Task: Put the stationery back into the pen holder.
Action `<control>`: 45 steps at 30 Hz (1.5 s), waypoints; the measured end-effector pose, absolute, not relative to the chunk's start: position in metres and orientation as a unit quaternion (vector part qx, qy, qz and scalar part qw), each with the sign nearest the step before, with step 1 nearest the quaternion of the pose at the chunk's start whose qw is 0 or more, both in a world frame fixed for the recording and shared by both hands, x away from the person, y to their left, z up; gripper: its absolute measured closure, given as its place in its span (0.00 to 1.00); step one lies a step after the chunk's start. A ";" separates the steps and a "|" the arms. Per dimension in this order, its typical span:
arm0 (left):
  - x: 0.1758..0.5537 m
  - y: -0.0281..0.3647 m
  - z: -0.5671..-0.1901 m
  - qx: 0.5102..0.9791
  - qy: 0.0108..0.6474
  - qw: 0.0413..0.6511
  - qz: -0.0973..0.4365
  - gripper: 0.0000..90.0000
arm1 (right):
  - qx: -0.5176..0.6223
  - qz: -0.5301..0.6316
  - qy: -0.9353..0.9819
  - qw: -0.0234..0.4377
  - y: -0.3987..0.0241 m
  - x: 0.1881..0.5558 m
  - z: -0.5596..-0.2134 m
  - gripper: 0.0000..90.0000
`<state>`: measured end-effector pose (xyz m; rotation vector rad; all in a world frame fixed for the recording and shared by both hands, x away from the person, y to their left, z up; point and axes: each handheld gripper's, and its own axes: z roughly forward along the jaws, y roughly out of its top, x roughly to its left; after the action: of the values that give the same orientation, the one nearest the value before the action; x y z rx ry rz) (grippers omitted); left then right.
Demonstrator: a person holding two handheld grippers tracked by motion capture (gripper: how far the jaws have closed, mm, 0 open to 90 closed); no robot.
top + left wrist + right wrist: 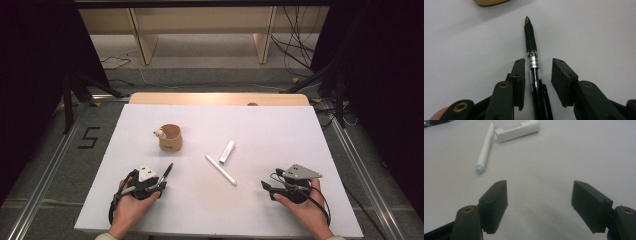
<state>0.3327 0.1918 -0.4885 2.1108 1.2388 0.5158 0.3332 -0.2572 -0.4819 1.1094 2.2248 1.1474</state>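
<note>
A: What did the left gripper point(537, 75) have between its fingers point(518, 77)?

B: A black pen point(532, 47). It lay on the bench point(280, 135) between the two fingers, its barrel against the finger at 9 o'clock, with a clear gap to the finger at 3 o'clock. So the fingers stood around the pen, not clenched on it.

A: Which way did the pen point?

B: In the left gripper view its metal tip pointed to 12 o'clock, away from the fingers, and its clip end ran back under the gripper. In the high view the pen point(166, 174) slanted toward 1 o'clock from the left gripper point(161, 186).

A: And the right gripper point(539, 205)?

B: Released. Its fingers point(495, 202) stood wide apart over bare bench, nothing between them. In the high view the right gripper point(267, 189) sat at about 4 o'clock on the bench, held in the person's right hand point(305, 210).

A: What lay farther out?

B: A white marker point(220, 169) near the middle of the bench, and its cap point(227, 151) just beside it toward 1 o'clock. In the right gripper view they lay at 11 o'clock from the fingers, the marker point(485, 147) with its pale blue tip nearest.

A: Anything else?

B: A tan cup point(171, 137) at 12 o'clock from the left gripper, well apart from the pen.
</note>
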 end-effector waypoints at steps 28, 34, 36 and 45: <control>0.338 0.191 -0.489 0.787 0.503 0.308 0.178 0.85 | 0.398 0.407 0.798 0.200 -0.256 0.332 -0.482 0.33; 0.337 0.190 -0.489 0.784 0.508 0.307 0.180 0.88 | 0.397 0.408 0.798 0.201 -0.255 0.333 -0.482 0.33; 0.336 0.190 -0.488 0.785 0.508 0.304 0.183 0.88 | 0.397 0.407 0.798 0.200 -0.255 0.332 -0.482 0.33; 0.336 0.189 -0.489 0.782 0.511 0.306 0.186 0.88 | 0.399 0.408 0.796 0.201 -0.256 0.333 -0.482 0.33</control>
<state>0.3356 0.1894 -0.4888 2.0693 1.3518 0.4936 0.3326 -0.2558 -0.4819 1.1138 2.2243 1.1396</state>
